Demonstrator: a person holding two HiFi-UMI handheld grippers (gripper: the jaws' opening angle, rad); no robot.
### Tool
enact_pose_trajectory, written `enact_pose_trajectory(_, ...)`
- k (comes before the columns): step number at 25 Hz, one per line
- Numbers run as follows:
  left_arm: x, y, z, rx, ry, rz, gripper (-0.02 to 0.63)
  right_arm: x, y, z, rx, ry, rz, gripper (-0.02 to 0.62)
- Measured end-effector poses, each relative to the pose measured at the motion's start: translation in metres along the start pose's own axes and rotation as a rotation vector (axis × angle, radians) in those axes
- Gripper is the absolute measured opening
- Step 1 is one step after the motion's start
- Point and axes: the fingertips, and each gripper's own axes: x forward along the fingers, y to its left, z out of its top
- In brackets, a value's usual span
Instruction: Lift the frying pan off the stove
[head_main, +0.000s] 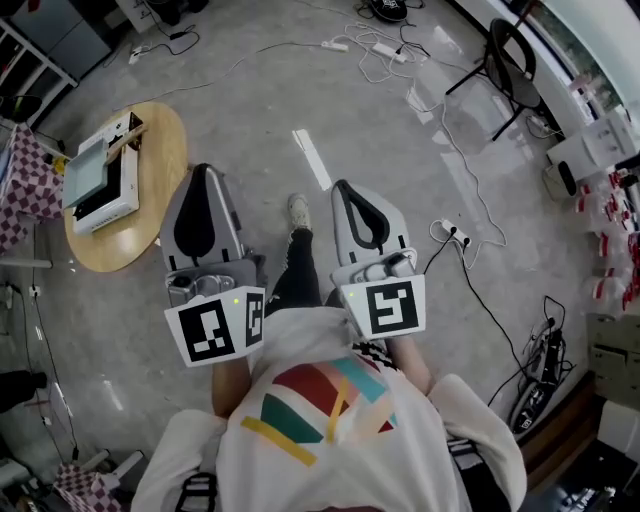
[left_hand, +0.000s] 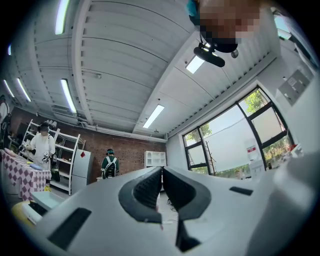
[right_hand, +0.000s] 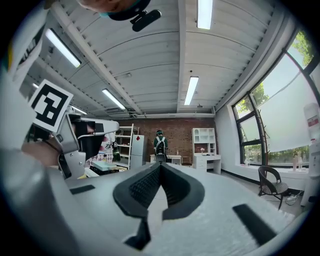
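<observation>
No frying pan shows in any view. In the head view a low round wooden table (head_main: 140, 225) at the left carries a white box-like appliance (head_main: 100, 175) with a pale green top; I cannot tell whether it is the stove. My left gripper (head_main: 205, 170) and right gripper (head_main: 343, 186) are held side by side in front of the person's body, over bare floor to the right of that table. Both are shut with nothing between the jaws, as the left gripper view (left_hand: 161, 170) and the right gripper view (right_hand: 160, 168) show. The marker cube (right_hand: 49, 108) of the left gripper appears beside the right one.
Cables and power strips (head_main: 455, 235) trail over the grey floor. A black chair (head_main: 510, 60) stands at the back right, and boxes (head_main: 600, 140) line the right wall. A checkered cloth (head_main: 25, 190) hangs at the far left. A person in green (right_hand: 160, 142) stands by the brick wall.
</observation>
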Motion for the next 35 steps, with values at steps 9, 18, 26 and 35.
enact_pose_trajectory(9, 0.049, 0.033, -0.047, -0.036, 0.057, 0.034, 0.008, 0.088, 0.015, -0.019, -0.044, 0.052, 0.125, -0.002)
enact_pose_trajectory(18, 0.153, 0.090, -0.087, -0.037, 0.155, 0.046, 0.008, 0.237, 0.021, 0.003, -0.083, 0.057, 0.228, -0.002)
enact_pose_trajectory(26, 0.315, 0.166, -0.100, -0.063, 0.139, 0.064, 0.008, 0.404, 0.001, 0.028, -0.118, 0.069, 0.264, -0.002)
enact_pose_trajectory(35, 0.411, 0.238, -0.103, -0.094, 0.086, 0.141, 0.008, 0.523, -0.005, 0.038, -0.024, 0.045, 0.311, -0.003)
